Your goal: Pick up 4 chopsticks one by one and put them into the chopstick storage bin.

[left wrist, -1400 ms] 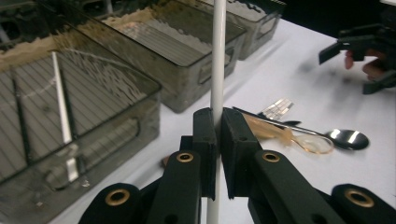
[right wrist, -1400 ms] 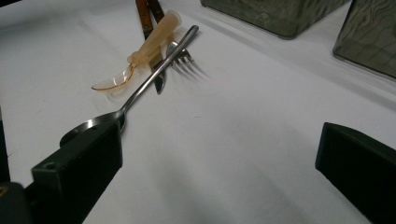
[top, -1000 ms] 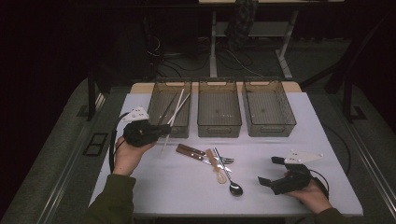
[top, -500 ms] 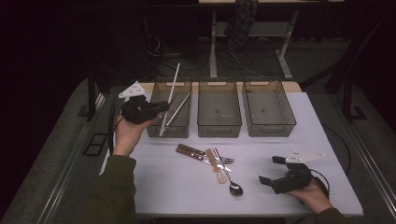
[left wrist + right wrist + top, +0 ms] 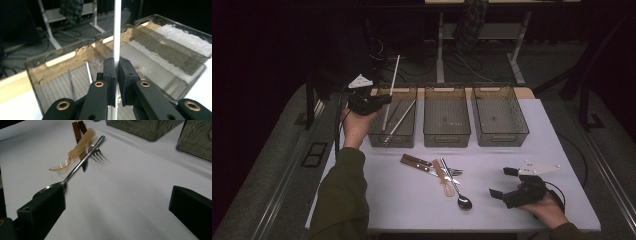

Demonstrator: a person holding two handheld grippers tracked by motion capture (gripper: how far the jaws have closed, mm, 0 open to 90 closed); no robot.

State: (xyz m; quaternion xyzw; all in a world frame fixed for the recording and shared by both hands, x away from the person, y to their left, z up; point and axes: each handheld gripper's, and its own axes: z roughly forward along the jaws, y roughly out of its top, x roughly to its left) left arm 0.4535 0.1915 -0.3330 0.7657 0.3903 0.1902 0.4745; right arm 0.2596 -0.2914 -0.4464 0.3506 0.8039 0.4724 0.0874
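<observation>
My left gripper is shut on a thin white stick, held nearly upright above the left clear bin. The stick's lower end dips into that bin, where two more sticks lie. My right gripper rests open at the table's front right with nothing between its jaws. To its left lies a cutlery heap: a metal spoon, an amber plastic spoon, a fork and brown-handled knives.
Two more clear bins, middle and right, stand in a row beside the left one at the back of the white table. Beyond the table are a dark floor, cables and desk legs.
The left hand has carried the stick from the table in front of the left bin up and back to the bin's left side, and the stick has swung more upright. The right gripper has stayed put.
</observation>
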